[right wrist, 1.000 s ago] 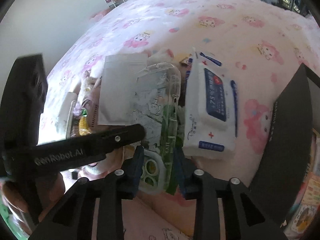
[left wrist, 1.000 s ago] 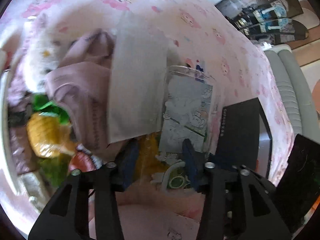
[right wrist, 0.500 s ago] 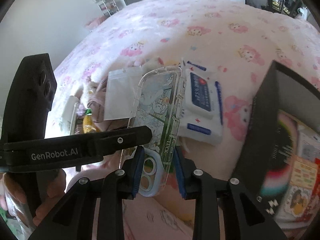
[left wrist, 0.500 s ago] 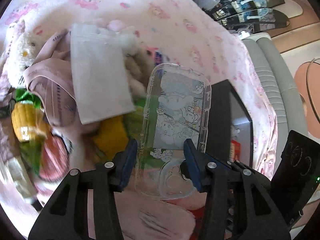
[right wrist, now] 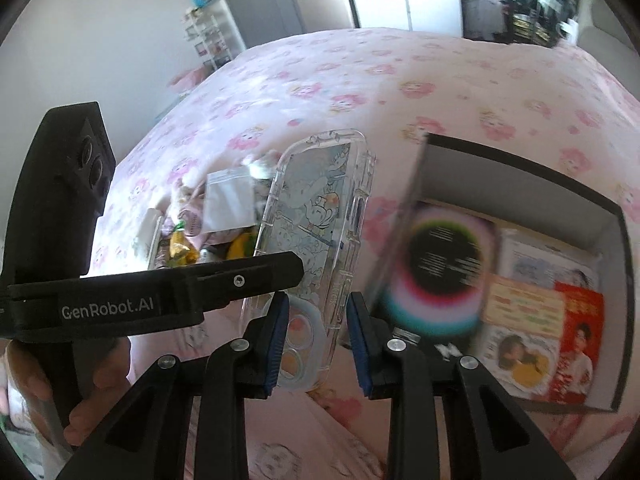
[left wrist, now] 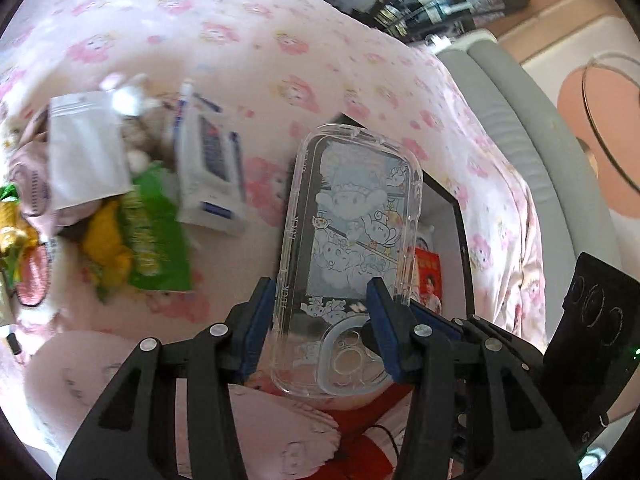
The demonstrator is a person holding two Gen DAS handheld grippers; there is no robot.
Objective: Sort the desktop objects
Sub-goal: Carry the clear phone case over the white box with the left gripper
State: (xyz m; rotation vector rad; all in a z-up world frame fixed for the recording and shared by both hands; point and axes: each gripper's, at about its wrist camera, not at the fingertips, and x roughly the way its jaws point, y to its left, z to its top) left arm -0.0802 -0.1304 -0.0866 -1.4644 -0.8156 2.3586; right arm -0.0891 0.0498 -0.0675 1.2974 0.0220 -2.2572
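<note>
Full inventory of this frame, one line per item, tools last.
phone case: 1, clear with cartoon print, held between both tools above the bed
box: 1, black, open, right of the case, printed cards inside
wet wipes pack: 1, white and blue, on the bedsheet
zip pouch: 1, white, atop the pile
snack packet: 1, green, pile edge
bedsheet: 1, pink cartoon print
left tool: 1, black with blue pads, gripping case
right tool: 1, same, gripping case edge

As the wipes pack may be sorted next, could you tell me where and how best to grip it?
Probably its right long edge, approached from above and the right: the wipes pack lies flat on the bedspread with bare sheet along that edge, while the green packet and plush toy crowd its left.
</note>
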